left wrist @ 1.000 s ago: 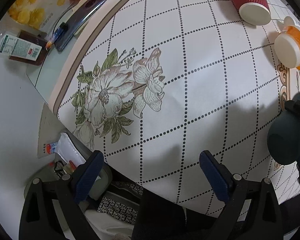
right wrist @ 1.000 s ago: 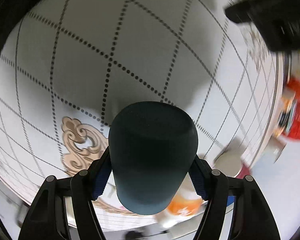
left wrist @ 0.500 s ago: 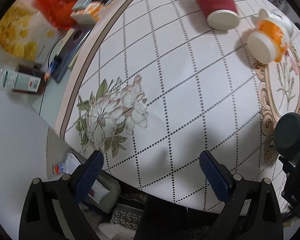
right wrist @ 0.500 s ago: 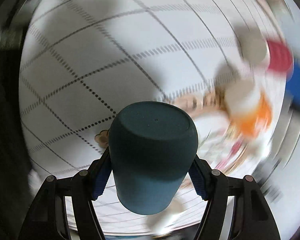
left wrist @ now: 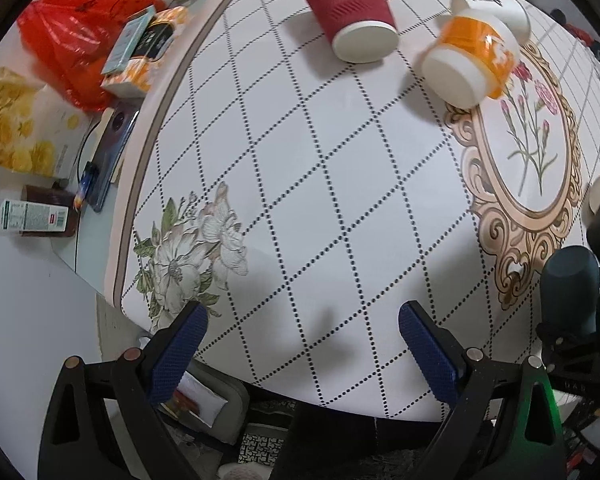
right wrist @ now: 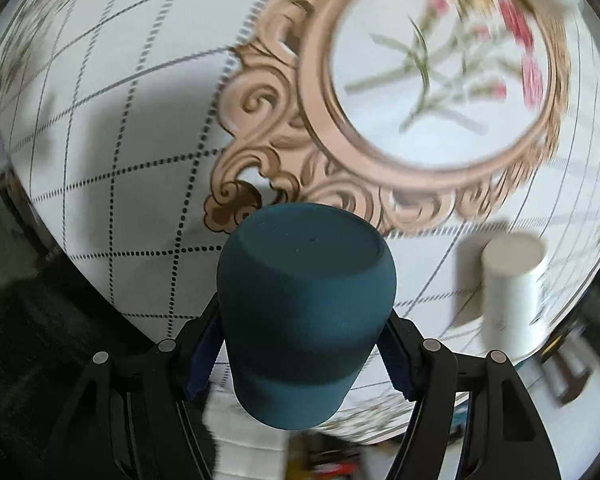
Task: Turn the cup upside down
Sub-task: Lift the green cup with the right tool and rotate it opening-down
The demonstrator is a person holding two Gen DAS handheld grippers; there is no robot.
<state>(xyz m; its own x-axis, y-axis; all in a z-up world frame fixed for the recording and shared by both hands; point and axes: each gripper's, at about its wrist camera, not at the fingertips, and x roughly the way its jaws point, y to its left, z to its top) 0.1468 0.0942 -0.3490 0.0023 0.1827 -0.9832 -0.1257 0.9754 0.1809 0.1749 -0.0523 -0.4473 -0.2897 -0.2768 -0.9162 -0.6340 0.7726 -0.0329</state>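
Patterned cloth covers the worktop [left wrist: 340, 184] below; my right gripper [right wrist: 300, 344] has its jaws clamped on the teal cup [right wrist: 306, 320], base forward. I should lower it rim-first, level, near the worktop's front edge, while my left gripper [left wrist: 300, 344] hangs wide open, empty.

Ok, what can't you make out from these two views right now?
- Dark teal cup's mouth: right wrist view, hidden behind its own body.
- White paper cup: motion-blurred in right wrist view; in left wrist view, mostly hidden by the right gripper's body.
- White mug: left wrist view, partly behind orange-banded cup.
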